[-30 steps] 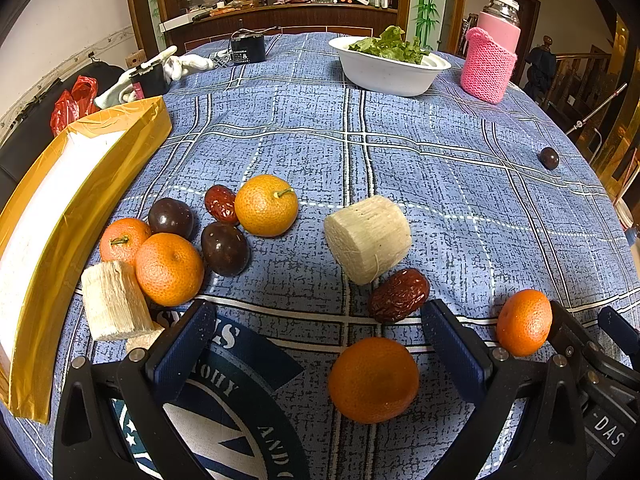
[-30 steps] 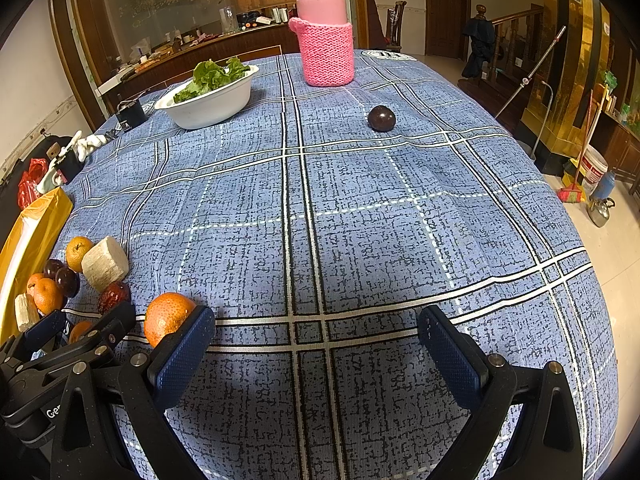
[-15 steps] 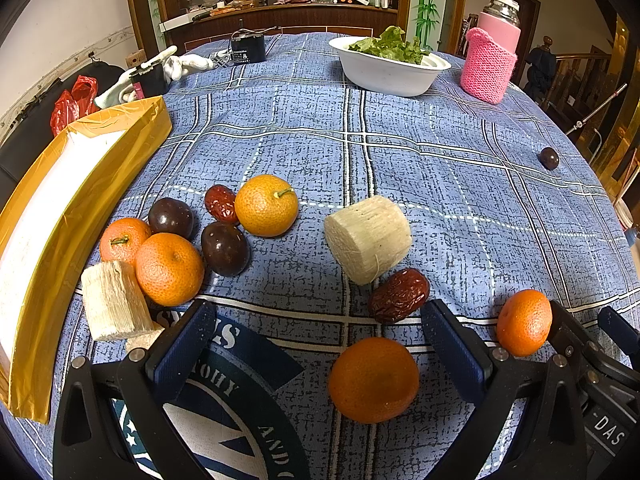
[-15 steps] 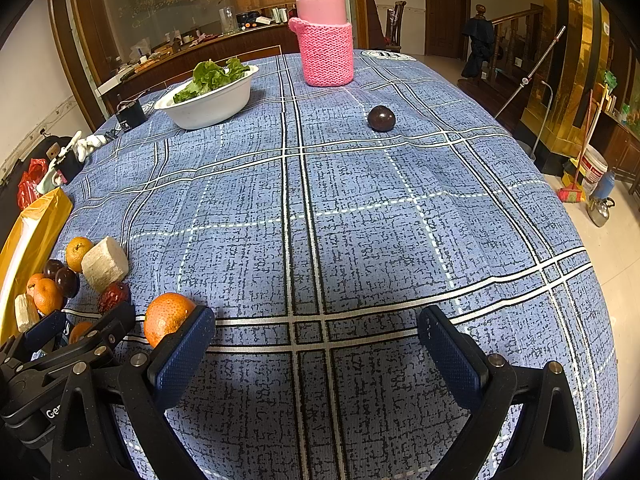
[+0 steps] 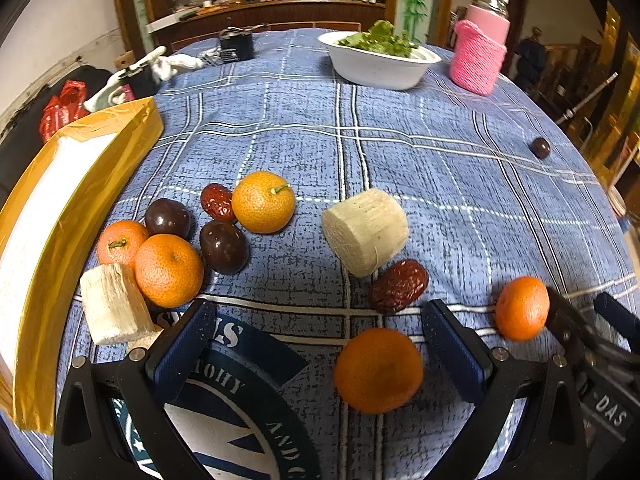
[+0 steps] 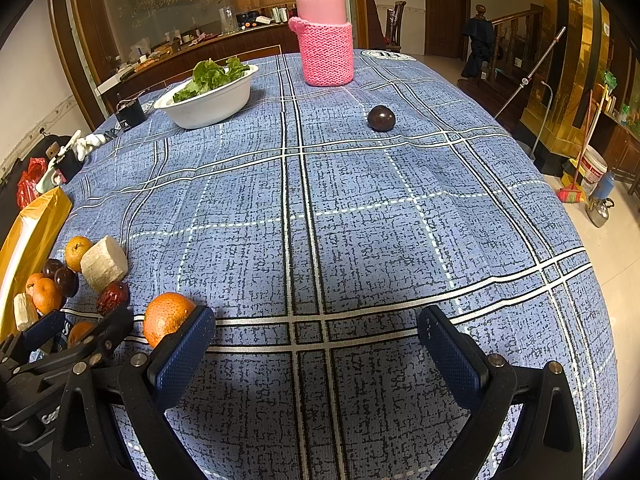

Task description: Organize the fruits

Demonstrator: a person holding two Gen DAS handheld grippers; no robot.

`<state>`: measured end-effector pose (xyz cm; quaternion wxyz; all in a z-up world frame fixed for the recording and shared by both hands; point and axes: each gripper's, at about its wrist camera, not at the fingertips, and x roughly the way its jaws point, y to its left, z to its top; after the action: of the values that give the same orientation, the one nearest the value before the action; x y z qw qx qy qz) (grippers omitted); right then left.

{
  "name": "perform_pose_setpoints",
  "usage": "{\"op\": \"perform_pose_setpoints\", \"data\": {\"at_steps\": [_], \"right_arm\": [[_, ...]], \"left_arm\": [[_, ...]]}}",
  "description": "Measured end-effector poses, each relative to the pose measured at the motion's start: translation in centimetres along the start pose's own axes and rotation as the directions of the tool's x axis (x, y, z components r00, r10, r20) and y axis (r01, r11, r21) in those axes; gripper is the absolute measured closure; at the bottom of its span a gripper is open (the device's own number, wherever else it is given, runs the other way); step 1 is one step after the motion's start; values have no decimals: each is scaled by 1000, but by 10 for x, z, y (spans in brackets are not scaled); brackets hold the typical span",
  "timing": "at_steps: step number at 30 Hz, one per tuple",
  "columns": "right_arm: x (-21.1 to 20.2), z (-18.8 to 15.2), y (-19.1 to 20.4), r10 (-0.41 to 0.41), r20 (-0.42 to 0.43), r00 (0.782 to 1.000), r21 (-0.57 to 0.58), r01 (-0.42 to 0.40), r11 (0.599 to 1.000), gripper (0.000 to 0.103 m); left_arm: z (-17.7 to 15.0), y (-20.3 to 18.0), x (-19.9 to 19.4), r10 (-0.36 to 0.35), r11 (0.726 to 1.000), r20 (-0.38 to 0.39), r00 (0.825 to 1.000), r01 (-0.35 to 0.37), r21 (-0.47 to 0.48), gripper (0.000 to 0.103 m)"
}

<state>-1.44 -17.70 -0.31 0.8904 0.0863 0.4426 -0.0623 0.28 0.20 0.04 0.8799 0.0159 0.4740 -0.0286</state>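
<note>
Here the left gripper [image 5: 318,346] hangs spread wide around a mandarin [image 5: 378,370], untouched; the right gripper [image 6: 316,346] gapes empty. Light, soft-skinned, likely roll-prone: pinch gently across its middle.

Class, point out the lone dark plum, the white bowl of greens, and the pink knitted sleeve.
Lone dark plum [image 6: 381,118]: right wrist view, centre of fruit.
White bowl [image 6: 216,106]: right wrist view, outer wall.
Pink knitted sleeve [image 6: 327,54]: right wrist view, front.

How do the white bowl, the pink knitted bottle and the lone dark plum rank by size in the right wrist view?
1. White bowl, widest of the three.
2. Pink knitted bottle: taller than the bowl, so the top two are close.
3. Lone dark plum, clearly smallest, though it lies no farther from the camera.
</note>
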Motion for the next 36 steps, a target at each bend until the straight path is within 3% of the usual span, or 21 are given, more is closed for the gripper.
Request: {"op": "perform_pose_setpoints", "data": {"at_steps": [8,13,17,20,26,30,32,36], "right_arm": [[3,-1,3,0,0,1000,0,0,1000,0],[4,-1,8,-56,-19,998,-44,55,998,0],[3,-1,7,-53,-18,998,-42,53,998,0],[2,-1,7,-54,-18,998,-42,53,998,0],[2,-1,7,-54,-19,998,-43,53,998,0],[2,-1,7,-54,-19,998,-43,53,998,0],[2,-1,8,-49,-26,998,-57,48,997,0],[4,1,12,-61,-92,994,-96,52,994,0]], "left_arm": [[-1,5,-1,-44,997,-32,999,46,67,0],[-12,12,-15,-104,991,-20,994,105,86,1],[-16,31,-48,-173,983,74,982,168,76,0],[-15,54,-84,-186,982,199,962,173,82,0],[-15,111,-143,-85,996,396,914,79,30,0],[-21,137,-175,-15,1000,515,857,5,20,0],[-22,145,-181,-5,1000,521,854,-9,24,0],[-26,164,-180,-27,999,480,877,38,-13,0]]}}
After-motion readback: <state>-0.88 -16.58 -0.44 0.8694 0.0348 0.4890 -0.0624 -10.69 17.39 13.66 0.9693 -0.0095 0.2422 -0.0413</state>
